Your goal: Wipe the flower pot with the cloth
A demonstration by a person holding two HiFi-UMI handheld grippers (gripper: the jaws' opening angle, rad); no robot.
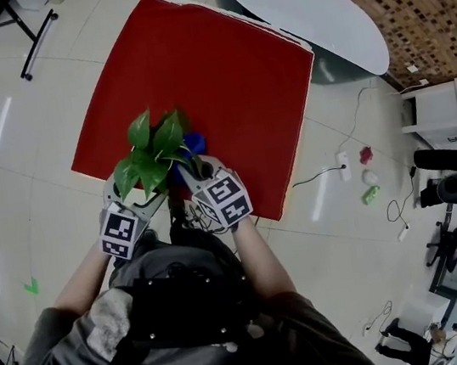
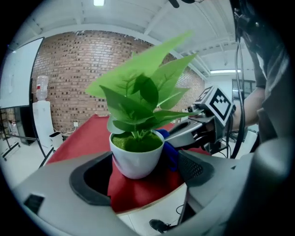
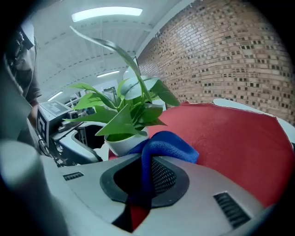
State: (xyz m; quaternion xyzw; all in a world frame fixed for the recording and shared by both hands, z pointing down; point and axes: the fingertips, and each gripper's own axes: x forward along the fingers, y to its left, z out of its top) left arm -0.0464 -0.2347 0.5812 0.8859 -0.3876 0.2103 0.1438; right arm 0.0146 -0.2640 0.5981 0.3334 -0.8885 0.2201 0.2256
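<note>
A white flower pot (image 2: 137, 159) with a leafy green plant (image 1: 153, 149) stands near the front edge of the red tabletop (image 1: 220, 75). My left gripper (image 2: 140, 162) is open, its jaws spread wide to either side of the pot with the pads clear of it. My right gripper (image 3: 143, 177) is shut on a blue cloth (image 3: 168, 143), whose bunched end lies against the pot's (image 3: 120, 142) side. In the head view the left gripper (image 1: 147, 200) and the right gripper (image 1: 199, 173) flank the plant, with the cloth (image 1: 195, 144) showing beside the leaves.
A white oval table (image 1: 304, 10) stands beyond the red top's far corner. On the floor to the right lie a power strip with cables (image 1: 344, 166) and small toys (image 1: 368, 174). A white cabinet (image 1: 439, 114) is further right.
</note>
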